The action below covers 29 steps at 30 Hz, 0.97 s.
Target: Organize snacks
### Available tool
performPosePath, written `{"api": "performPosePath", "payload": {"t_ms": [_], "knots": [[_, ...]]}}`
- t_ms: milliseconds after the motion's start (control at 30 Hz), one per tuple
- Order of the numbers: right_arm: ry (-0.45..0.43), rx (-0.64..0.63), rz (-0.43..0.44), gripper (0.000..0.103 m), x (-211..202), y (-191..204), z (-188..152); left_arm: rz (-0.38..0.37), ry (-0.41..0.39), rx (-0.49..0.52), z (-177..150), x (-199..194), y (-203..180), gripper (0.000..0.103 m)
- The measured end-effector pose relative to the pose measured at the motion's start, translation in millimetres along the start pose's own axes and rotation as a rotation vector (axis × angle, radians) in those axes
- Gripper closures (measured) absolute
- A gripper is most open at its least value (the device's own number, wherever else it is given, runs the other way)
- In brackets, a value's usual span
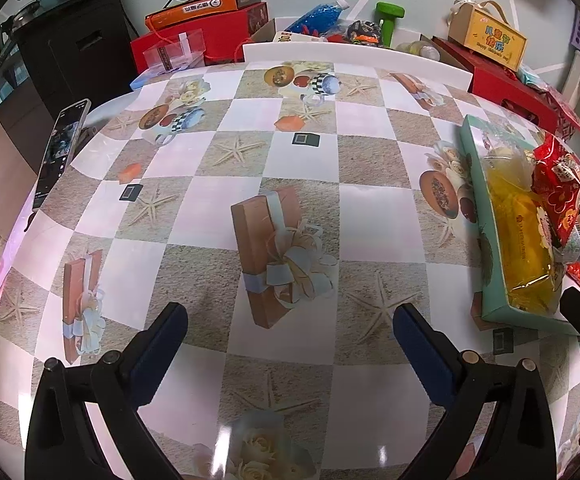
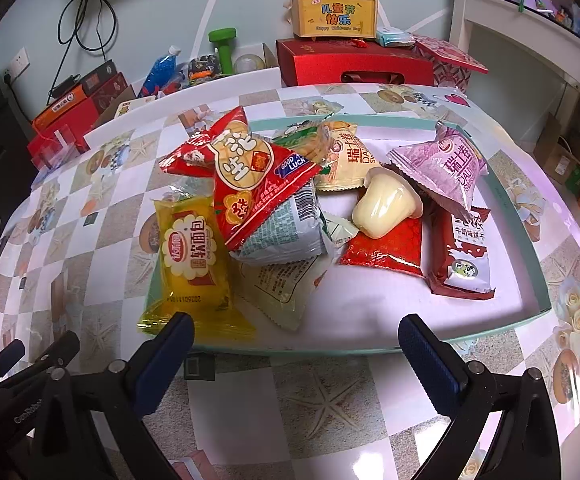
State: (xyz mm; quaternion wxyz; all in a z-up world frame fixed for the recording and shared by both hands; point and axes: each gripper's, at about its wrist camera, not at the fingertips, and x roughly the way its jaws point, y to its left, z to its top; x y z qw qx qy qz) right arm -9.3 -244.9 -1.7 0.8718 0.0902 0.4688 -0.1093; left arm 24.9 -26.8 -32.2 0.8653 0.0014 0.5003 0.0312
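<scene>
Right tool [image 2: 295, 330] spread wide, empty, facing snack-filled tray [image 2: 529, 276], left tool [image 1: 290, 320] wide apart, empty, above tablecloth [image 1: 369, 208]

Left claw [image 1: 290, 320] spread wide and empty, right claw [image 2: 295, 330] likewise spread wide, both angled downward

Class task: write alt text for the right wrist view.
A shallow teal tray holds piled snack packets: a yellow bread pack, a red peanut bag, a jelly cup. The open right gripper hovers empty before it.
</scene>
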Motion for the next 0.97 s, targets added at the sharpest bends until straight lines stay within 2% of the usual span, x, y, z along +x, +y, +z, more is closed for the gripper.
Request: {"api": "performPosePath", "payload": {"t_ms": [633, 967], "knots": [[-0.001, -0.001, 0.0, 0.0, 0.5, -0.3, -0.3, -0.002, 0.0, 0.016, 0.1, 0.0, -3.7, 0.001], [0.0, -0.001, -0.001, 0.0, 0.8, 0.2, -0.5, -0.023, -0.034, 0.031, -0.9, -4.7, -6.1, 0.001]]}}
